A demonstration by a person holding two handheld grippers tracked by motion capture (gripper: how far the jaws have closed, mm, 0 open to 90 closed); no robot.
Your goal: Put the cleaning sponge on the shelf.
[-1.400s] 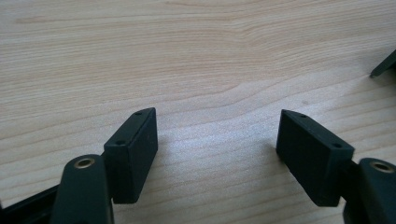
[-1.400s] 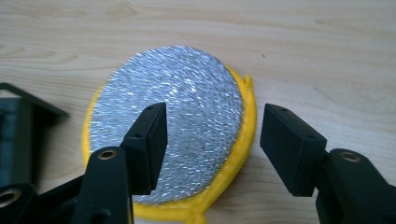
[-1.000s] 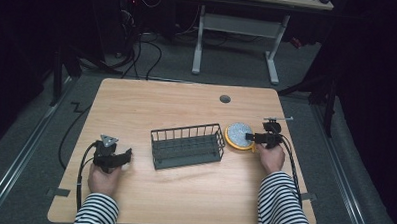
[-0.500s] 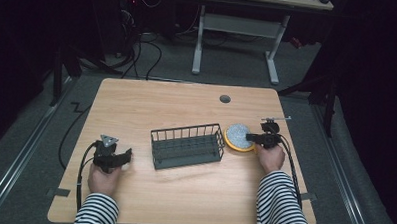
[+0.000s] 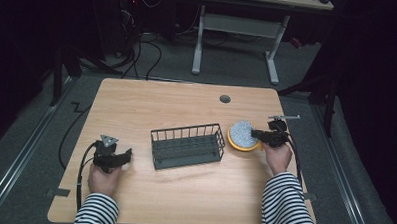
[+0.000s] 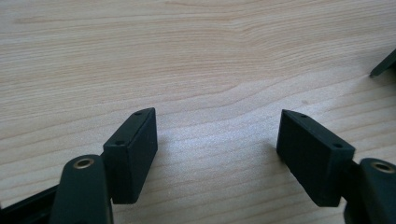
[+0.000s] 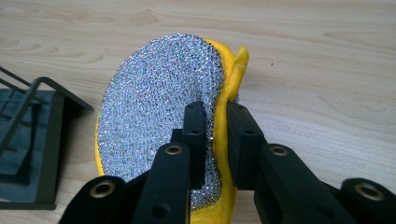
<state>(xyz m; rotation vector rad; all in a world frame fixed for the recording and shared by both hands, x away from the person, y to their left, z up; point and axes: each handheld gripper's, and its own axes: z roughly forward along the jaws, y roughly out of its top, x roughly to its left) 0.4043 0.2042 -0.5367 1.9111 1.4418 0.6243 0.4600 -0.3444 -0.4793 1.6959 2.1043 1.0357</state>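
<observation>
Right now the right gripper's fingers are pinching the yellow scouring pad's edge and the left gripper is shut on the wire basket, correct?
Not quite. The left gripper is open over bare table, as the left gripper view shows; the wire basket sits apart from it in the high view. The right gripper is indeed shut on the yellow scouring pad.

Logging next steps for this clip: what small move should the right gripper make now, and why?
Probably lift the scrubber and carry it toward the wire basket. The right gripper is shut on its yellow edge, tilting it off the table, beside the basket. The left gripper rests open.
</observation>
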